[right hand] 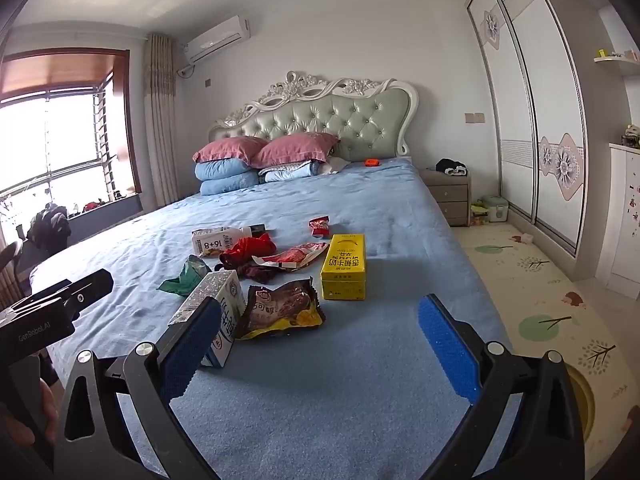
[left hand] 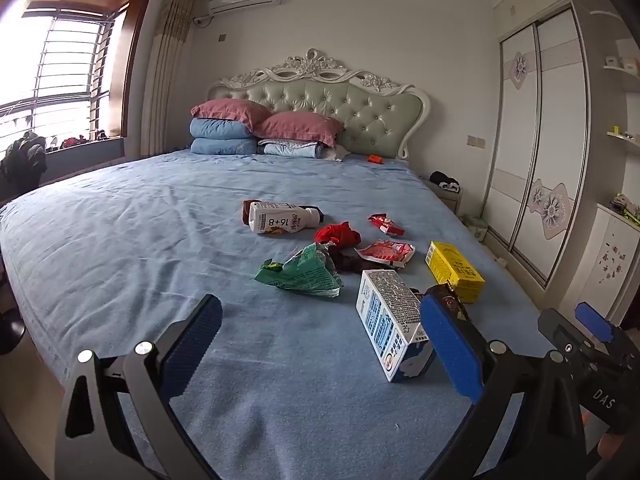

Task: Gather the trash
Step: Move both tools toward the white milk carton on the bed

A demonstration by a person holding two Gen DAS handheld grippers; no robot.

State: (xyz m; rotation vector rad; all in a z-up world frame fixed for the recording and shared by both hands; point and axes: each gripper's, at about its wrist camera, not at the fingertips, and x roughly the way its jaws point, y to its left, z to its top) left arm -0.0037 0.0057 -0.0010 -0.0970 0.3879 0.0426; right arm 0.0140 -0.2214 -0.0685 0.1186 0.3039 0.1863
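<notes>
1. White-and-blue milk carton (left hand: 390, 330) lies on the blue bedsheet (left hand: 120, 240), just inside the left gripper's right finger (left hand: 450, 344); in the right view it touches that gripper's left finger (right hand: 188, 348).
2. Brown-and-yellow snack wrapper (right hand: 280, 308) lies ahead between the right gripper's fingers, against the carton's right side.
3. Yellow drink box (right hand: 344, 266) sits beyond the wrapper, slightly right.
4. Crumpled green foil bag (left hand: 302, 274) lies ahead between the left fingers.
5. White plastic bottle marked 16+8 (left hand: 282, 218) lies farthest, behind the green bag.

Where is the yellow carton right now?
The yellow carton lies flat on the blue bed, right of the trash cluster in both views, just beyond the brown snack wrapper and beside the red-and-white wrapper.
</notes>
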